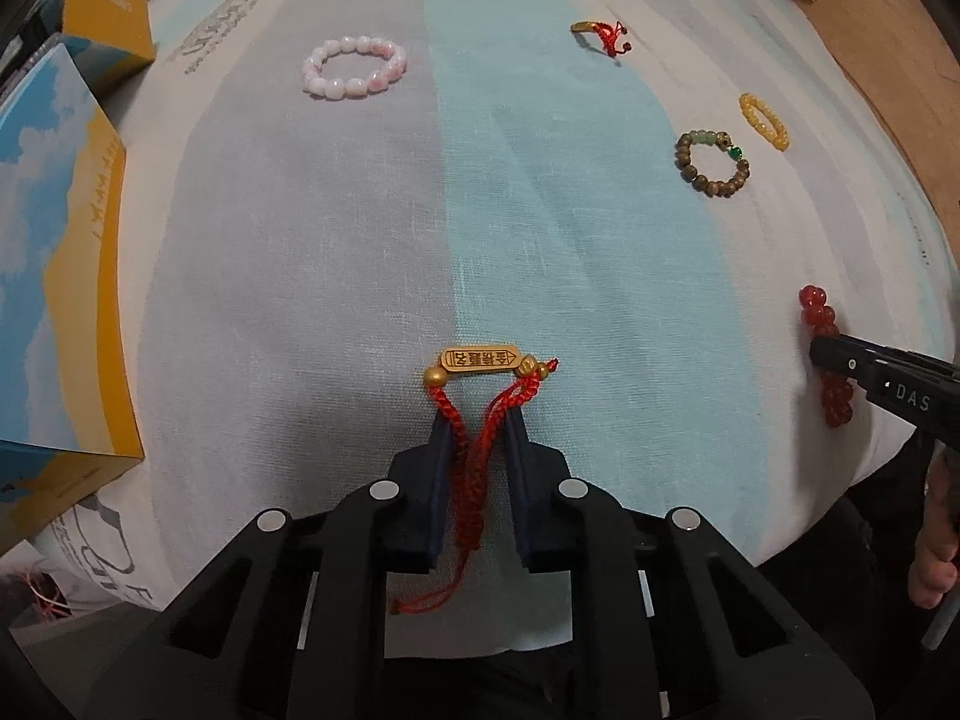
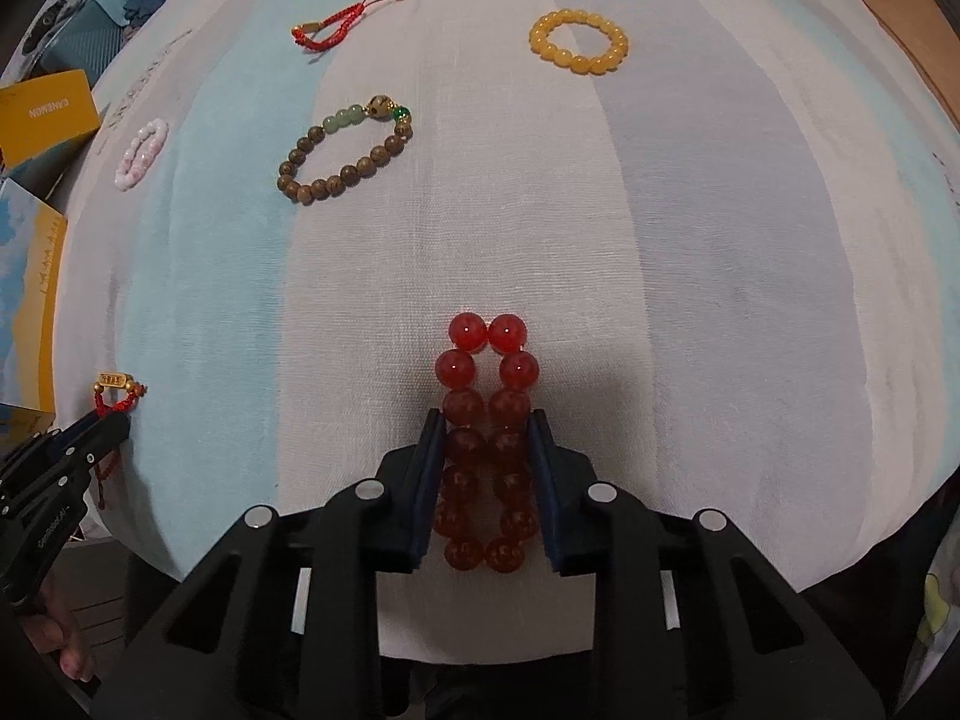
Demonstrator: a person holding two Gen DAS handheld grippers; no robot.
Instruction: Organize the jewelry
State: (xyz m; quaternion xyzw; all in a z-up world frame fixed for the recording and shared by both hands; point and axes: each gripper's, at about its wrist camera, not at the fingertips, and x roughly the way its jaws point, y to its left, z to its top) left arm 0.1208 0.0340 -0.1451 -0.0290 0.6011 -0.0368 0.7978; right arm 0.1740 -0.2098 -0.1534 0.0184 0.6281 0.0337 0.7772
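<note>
The red cord bracelet (image 1: 480,408) with its gold plate lies on the striped cloth (image 1: 336,276), its braided cord running back between the fingers of the left gripper (image 1: 478,420). Those fingers sit on either side of the cord with cloth showing between them; whether they pinch it I cannot tell. The plate and its gold beads lie just ahead of the fingertips.

Well to the right, the red bead bracelet (image 2: 487,438) lies squeezed into two parallel rows between the fingers of the right gripper (image 2: 487,420), both pads pressing against the beads; its far end juts out past the fingertips onto a pale stripe.

Farther out on the cloth lie a brown bead bracelet (image 2: 345,153) with green beads, a yellow bead bracelet (image 2: 579,42), a second red cord bracelet (image 2: 330,30) and a pink bead bracelet (image 1: 354,67), all apart from one another. A blue and yellow box (image 1: 54,276) stands at the cloth's left edge, with a yellow box (image 1: 108,6) beyond it
</note>
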